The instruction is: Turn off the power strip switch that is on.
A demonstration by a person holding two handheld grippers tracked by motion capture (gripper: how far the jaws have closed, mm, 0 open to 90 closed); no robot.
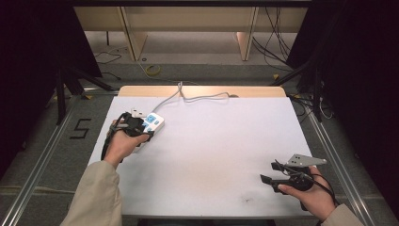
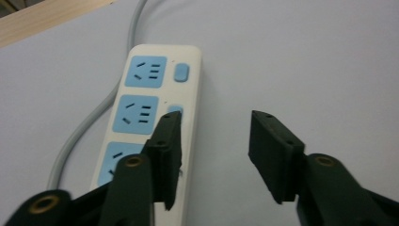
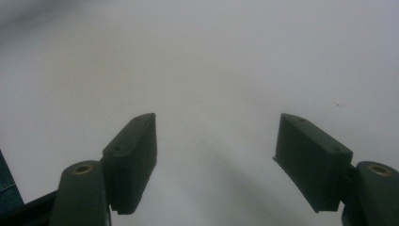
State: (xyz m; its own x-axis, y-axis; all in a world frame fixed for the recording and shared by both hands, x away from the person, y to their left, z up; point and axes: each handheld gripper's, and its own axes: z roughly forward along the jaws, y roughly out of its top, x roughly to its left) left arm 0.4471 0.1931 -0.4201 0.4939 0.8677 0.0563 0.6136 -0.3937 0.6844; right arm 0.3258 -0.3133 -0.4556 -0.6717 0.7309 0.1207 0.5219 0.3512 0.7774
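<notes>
At the table's far left, the left gripper (image 1: 146, 133), jaws apart, is held over a power strip (image 2: 155, 94); the right gripper (image 3: 214, 160) is held spread too.

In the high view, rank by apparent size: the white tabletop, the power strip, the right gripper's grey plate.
1. white tabletop, by far the largest.
2. power strip, partly hidden behind the left gripper.
3. grey plate on the right gripper; it looks close to the strip's visible part and sits nearer the camera, so this order is unsure.

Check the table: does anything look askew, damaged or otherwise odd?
Nothing stands out. The white power strip lies flat at the table's left side, slanted to its edges, its grey cord trailing off the far edge.
</notes>
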